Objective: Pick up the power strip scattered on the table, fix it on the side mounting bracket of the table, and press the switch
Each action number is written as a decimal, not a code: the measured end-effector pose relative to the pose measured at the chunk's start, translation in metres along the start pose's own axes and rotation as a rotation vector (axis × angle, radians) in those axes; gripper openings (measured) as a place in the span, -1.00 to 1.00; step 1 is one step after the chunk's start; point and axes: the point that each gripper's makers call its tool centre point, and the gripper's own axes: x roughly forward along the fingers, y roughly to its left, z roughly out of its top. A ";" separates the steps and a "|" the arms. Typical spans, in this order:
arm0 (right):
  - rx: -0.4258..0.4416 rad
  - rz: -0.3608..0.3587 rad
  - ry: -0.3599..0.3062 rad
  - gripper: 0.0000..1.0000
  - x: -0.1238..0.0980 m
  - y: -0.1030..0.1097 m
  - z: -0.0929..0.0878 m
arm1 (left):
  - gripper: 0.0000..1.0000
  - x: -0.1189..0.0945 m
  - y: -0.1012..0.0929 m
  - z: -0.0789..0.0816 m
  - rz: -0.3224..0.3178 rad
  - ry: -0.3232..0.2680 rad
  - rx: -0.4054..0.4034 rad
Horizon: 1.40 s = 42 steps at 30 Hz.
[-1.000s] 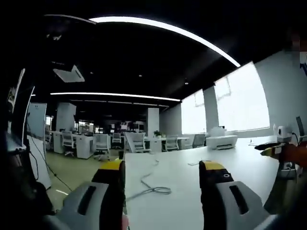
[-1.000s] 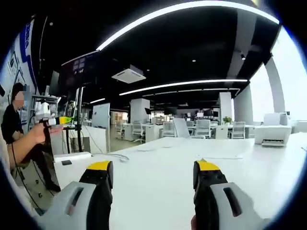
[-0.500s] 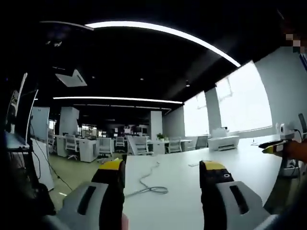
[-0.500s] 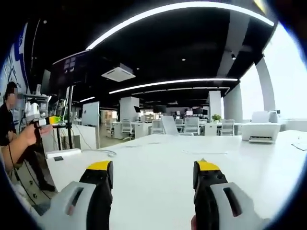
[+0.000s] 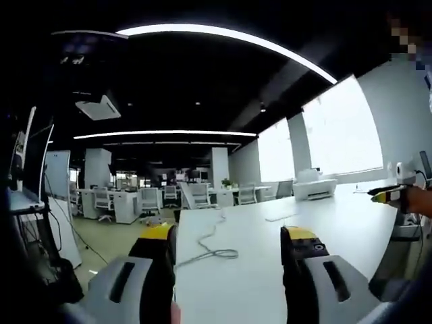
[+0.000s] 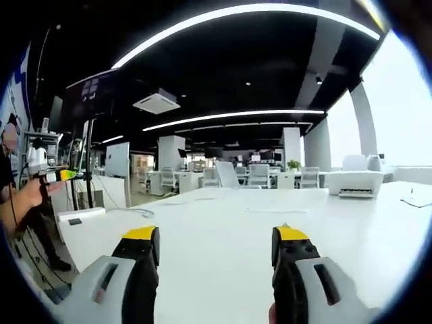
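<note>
Left gripper view: left gripper held level over the white table, jaws apart, nothing between them. A grey cable lies looped on the tabletop at 12 o'clock of the jaws. White printer at 1 o'clock, far end of table. Right gripper view: right gripper jaws apart, empty. White power strip lies flat at the table's edge, 10 o'clock. A hand at 9 o'clock.
</note>
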 end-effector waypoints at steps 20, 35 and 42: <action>0.023 -0.005 0.000 0.26 -0.002 -0.007 -0.010 | 0.35 -0.028 0.021 -0.009 0.029 0.112 -0.034; 0.040 -0.006 0.001 0.26 0.000 -0.007 -0.018 | 0.23 -0.037 0.057 -0.012 0.027 0.278 -0.002; 0.053 -0.008 0.002 0.26 0.000 -0.005 -0.022 | 0.20 -0.040 0.071 -0.022 0.033 0.372 0.035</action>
